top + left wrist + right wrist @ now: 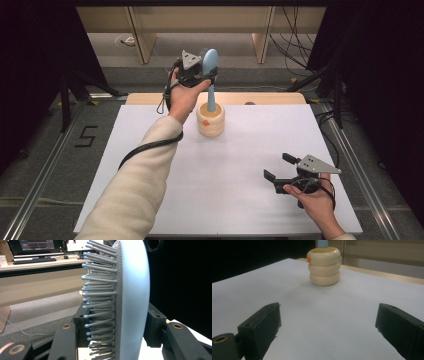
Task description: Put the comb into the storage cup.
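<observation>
Your left gripper pinched the pale blue plastic hairbrush by its head, long axis upright, handle down inside the cream ribbed holder directly below; your right gripper waited spread, well apart.

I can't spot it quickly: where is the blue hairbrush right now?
High view, upper middle: the blue hairbrush stands handle-down in the cream holder, its head clamped by the left gripper.

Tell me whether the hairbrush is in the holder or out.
In: the hairbrush stands upright, handle down inside the cream ringed holder, head clamped by the left gripper.
</observation>
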The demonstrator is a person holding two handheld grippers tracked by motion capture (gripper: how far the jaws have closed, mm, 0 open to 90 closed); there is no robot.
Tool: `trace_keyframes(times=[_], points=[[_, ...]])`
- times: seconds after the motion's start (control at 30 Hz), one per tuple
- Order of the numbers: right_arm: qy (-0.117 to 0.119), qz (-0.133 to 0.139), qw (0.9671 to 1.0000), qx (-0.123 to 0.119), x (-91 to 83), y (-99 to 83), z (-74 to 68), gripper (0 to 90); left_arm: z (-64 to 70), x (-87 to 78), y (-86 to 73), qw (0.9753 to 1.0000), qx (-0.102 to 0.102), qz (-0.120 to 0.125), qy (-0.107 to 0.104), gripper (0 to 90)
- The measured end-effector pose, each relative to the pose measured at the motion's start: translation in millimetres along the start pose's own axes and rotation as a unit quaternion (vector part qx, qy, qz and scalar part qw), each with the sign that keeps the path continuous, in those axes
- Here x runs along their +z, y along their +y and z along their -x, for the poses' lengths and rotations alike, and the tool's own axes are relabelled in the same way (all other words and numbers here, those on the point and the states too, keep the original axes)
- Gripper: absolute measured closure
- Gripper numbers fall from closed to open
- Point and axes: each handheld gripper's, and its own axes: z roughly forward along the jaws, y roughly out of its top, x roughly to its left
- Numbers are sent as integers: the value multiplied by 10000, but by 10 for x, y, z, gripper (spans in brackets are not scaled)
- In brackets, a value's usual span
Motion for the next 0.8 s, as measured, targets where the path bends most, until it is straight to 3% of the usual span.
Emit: trace_keyframes(times=[0.8], points=[[7, -5, 10000, 28, 4, -5, 7, 72, -26, 75, -43, 10000, -32, -68, 57, 495]])
